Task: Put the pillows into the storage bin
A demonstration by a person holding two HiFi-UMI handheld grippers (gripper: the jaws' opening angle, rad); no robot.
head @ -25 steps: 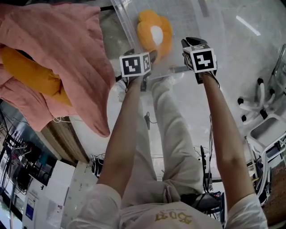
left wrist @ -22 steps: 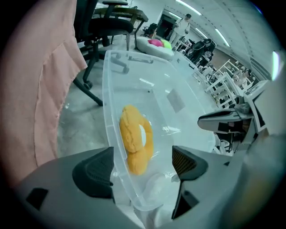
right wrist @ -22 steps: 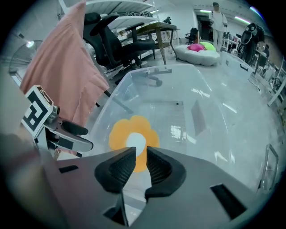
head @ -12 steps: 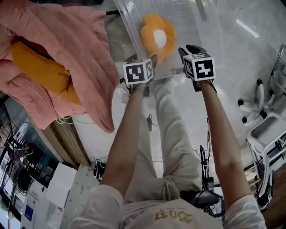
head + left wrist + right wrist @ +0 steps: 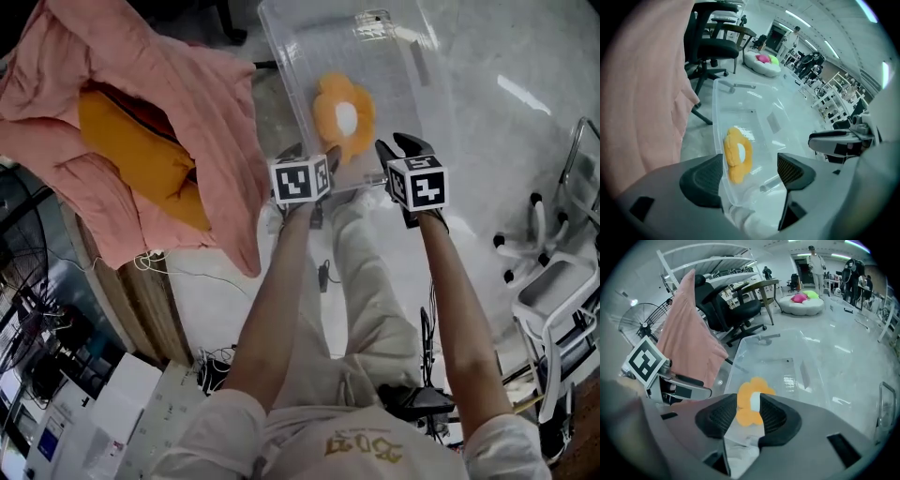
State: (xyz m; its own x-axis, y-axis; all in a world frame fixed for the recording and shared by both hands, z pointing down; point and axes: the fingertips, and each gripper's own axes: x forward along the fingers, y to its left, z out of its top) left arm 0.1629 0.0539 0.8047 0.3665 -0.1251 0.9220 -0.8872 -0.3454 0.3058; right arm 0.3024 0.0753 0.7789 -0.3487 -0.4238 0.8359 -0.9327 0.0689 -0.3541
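Left gripper here: fingers spread wide and released, nothing pinched between them. Right gripper: fingers only a narrow gap apart and opening, empty too. Straight ahead of both sets of fingertips sits the clear storage bin. Inside it, just beyond my tips, lies the flower pillow, orange petals with the white centre showing. Out to the left of my left fingers, a plain orange pillow nestles in the folds of a pink blanket beside the bin.
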